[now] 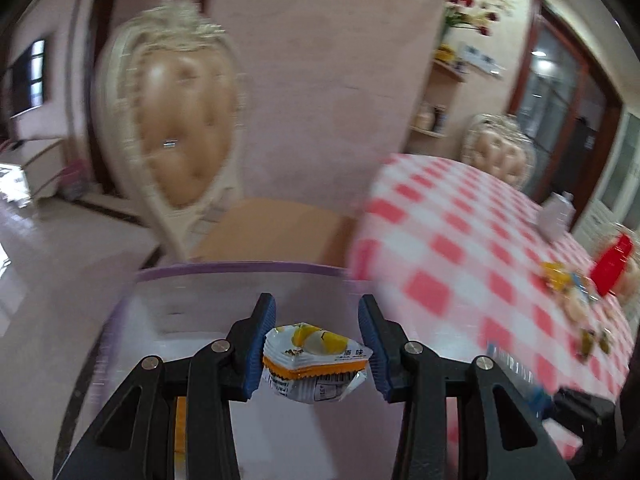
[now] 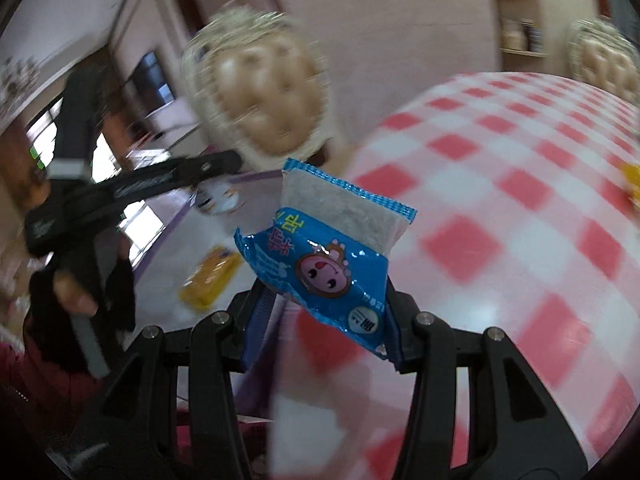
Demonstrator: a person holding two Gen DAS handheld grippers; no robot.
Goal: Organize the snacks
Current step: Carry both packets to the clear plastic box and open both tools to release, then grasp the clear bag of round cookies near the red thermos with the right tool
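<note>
My left gripper (image 1: pixel 317 309) is shut on a small white, yellow and orange snack packet (image 1: pixel 316 360), its blue pads pressing both sides. It hangs over a clear plastic bin with a purple rim (image 1: pixel 240 268). In the right wrist view my right gripper (image 2: pixel 324 294) is shut on a blue snack packet (image 2: pixel 332 264) with a cartoon face, which stands up between the fingers. To its left, a hand holds the left gripper (image 2: pixel 222 182) and its white packet (image 2: pixel 216 198) over the bin (image 2: pixel 256 176). A yellow packet (image 2: pixel 212 276) lies inside the bin.
A round table with a red-and-white checked cloth (image 1: pixel 460 240) lies to the right. Several loose snacks (image 1: pixel 560 276), a red package (image 1: pixel 612 264) and a white box (image 1: pixel 558 212) sit near its far right side. An ornate padded chair (image 1: pixel 180 120) stands behind the bin.
</note>
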